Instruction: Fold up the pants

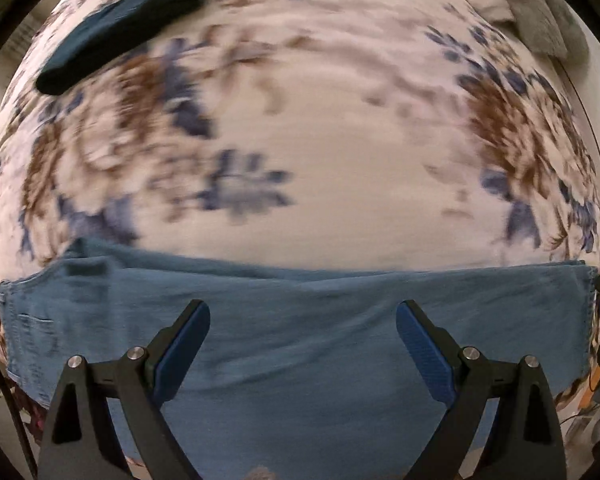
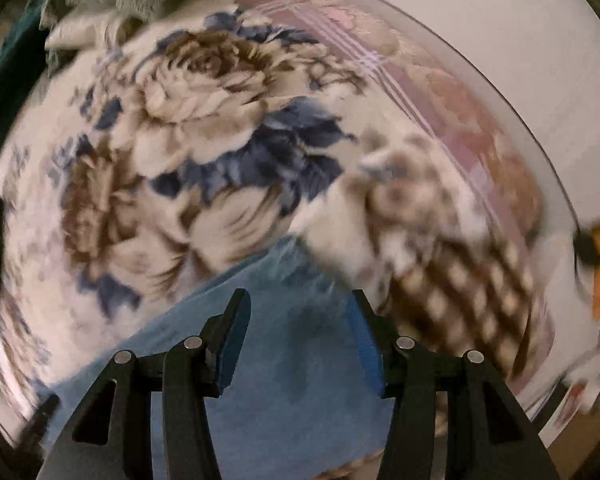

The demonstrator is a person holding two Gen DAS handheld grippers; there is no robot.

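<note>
The pants (image 1: 300, 332) lie flat on the flowered blanket (image 1: 320, 160), already doubled into a long blue band, and they serve here as the landmark for everything else. The left gripper (image 1: 303, 316) hangs above the middle of the band, pointing down, its fingers spread wide with only cloth below and nothing between the pads. The right gripper (image 2: 298, 312) hangs over the band's end, its fingers parted about halfway and gripping nothing; the cloth lies beneath them, not pinched. Both sit over the pants probably because the next fold starts from this band.

Beyond the far long edge of the pants the blanket runs bare and wide, good room for sweeping one end over the other. A dark folded garment (image 1: 128, 28) lies well beyond the pants, toward the far left corner, out of the way. Past the end under the right gripper, the blanket bunches into a checked ridge (image 2: 452, 280) just beside the pants, and there the room is tight. Grey pillows (image 1: 540, 20) sit far off at the back right.
</note>
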